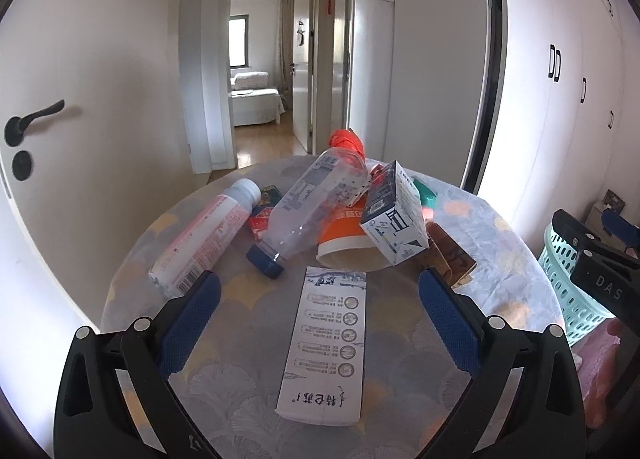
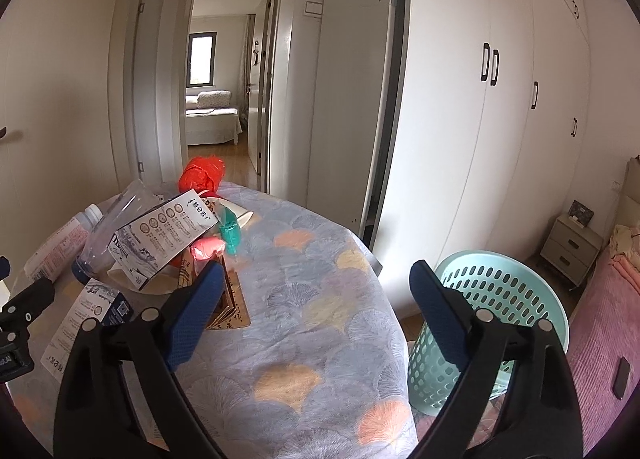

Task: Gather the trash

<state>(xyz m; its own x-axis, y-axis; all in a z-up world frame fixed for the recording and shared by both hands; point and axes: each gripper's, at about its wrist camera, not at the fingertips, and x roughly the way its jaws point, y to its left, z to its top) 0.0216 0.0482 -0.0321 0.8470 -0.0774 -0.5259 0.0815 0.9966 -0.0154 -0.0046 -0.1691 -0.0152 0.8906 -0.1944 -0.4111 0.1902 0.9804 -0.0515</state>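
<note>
Carton (image 1: 324,343): flat, light, crushable; you pinch its long sides. Left gripper (image 1: 320,299) jaws released, right gripper (image 2: 316,299) likewise.

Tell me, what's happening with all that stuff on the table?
Someone is tidying up trash with a gripper in each hand. The left gripper is open and hovers over a flat white carton lying on the table. Behind it sits a pile: two plastic bottles, an orange paper cup and a small box. The right gripper is open too and holds nothing. A green basket waits on the floor beside the table.
</note>
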